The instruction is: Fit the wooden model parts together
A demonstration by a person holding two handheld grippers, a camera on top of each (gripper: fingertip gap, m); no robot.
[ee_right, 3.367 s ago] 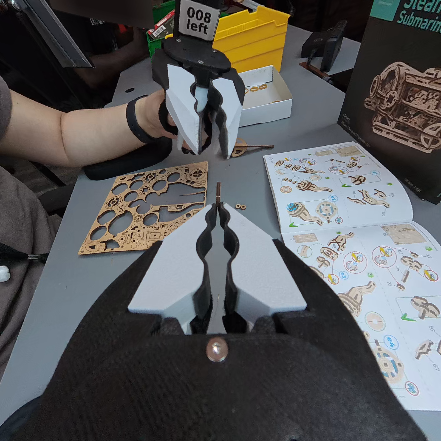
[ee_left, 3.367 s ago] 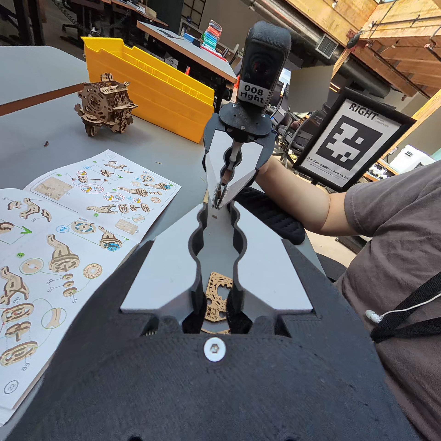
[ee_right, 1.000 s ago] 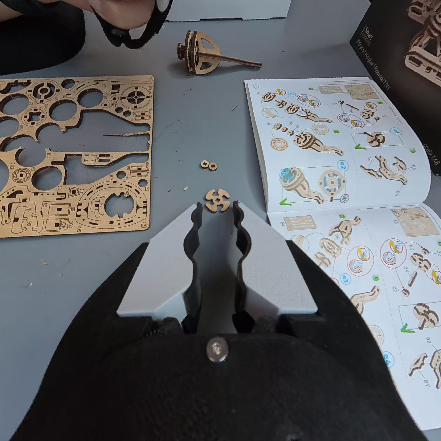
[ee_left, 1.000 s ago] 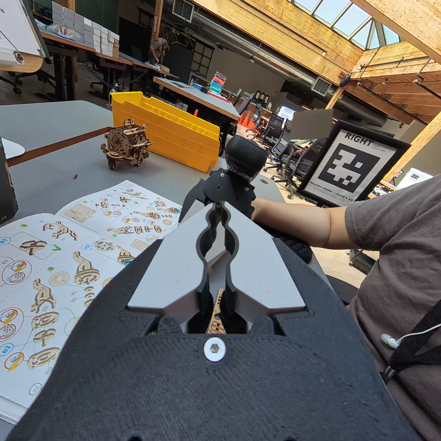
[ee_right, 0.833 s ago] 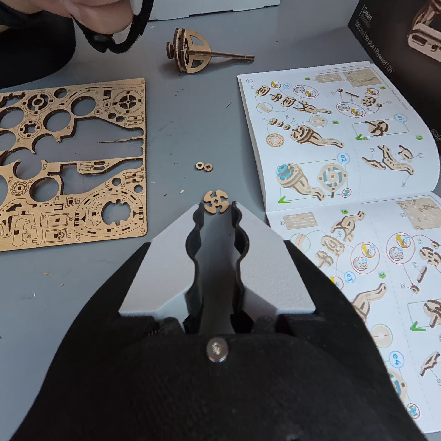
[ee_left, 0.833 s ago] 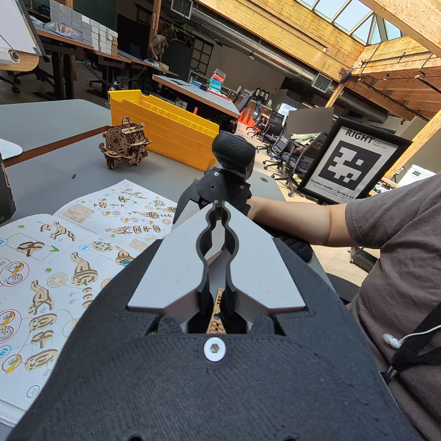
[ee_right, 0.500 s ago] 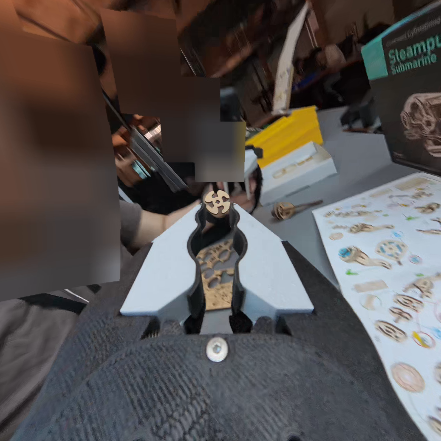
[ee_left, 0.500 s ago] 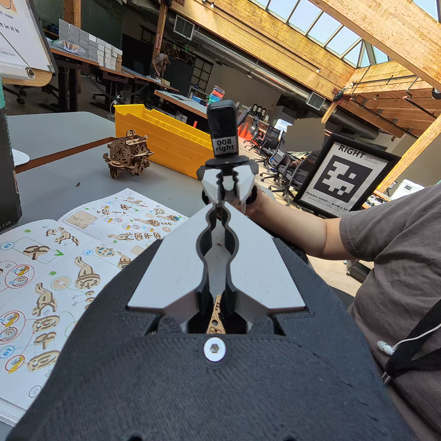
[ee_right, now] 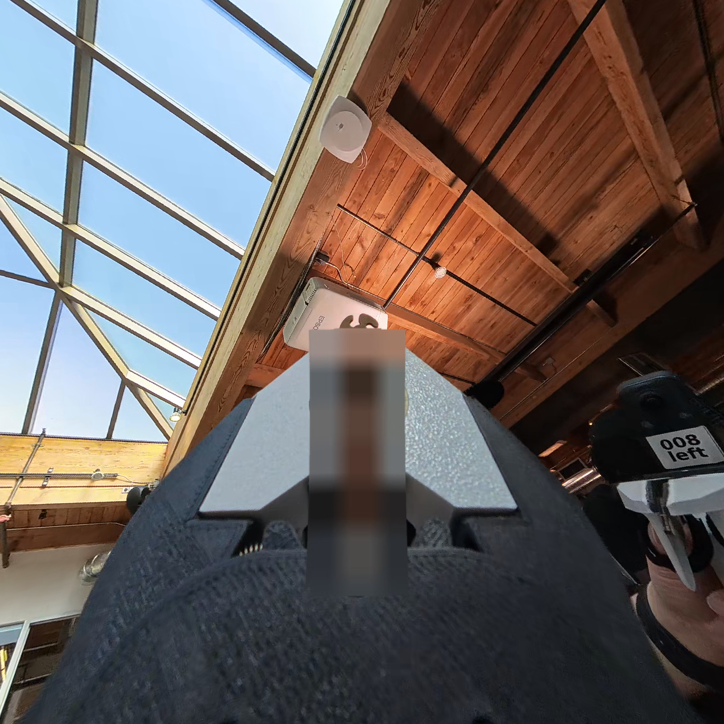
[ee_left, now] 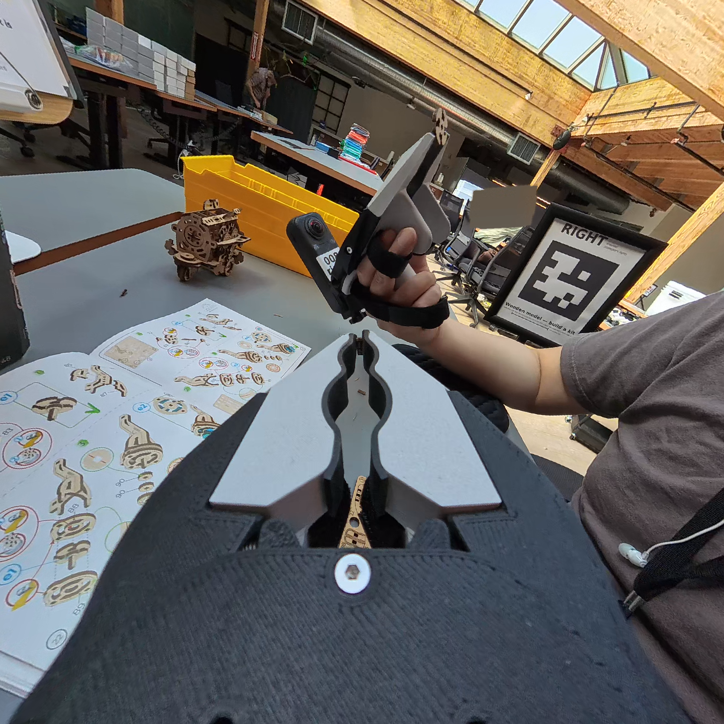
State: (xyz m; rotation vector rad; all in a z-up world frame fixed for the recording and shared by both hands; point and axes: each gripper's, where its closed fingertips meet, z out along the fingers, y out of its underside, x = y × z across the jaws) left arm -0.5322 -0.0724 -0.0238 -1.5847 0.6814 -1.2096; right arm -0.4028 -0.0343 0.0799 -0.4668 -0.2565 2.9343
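Left wrist view: the left gripper [ee_left: 359, 336] points forward and low over the grey table [ee_left: 78, 305], its fingers pressed nearly together. A thin dark sliver shows at the tips; in my judgement it is a small wooden pin, held with its long axis running along the fingers, but it is too small to confirm.

All places below are given relative to the left gripper. The right gripper [ee_left: 438, 135] is raised above and slightly to the right of it, tilted upward toward the ceiling. Its fingers pinch a small round slotted wooden disc [ee_left: 440, 122] by the edge at the very tips. In the right wrist view the disc [ee_right: 360, 322] shows just above a mosaic patch that hides the finger gap.

The open instruction booklet [ee_left: 117, 391] lies on the table to the left. A finished wooden model [ee_left: 205, 239] stands farther ahead and left, in front of a yellow bin [ee_left: 266, 207].

Governing relation: the disc is above and ahead of the left fingertips, well apart from them. Judgement: the right gripper must descend and turn the disc's centre hole square to the pin's axis before mating. Misalignment risks losing either small part.
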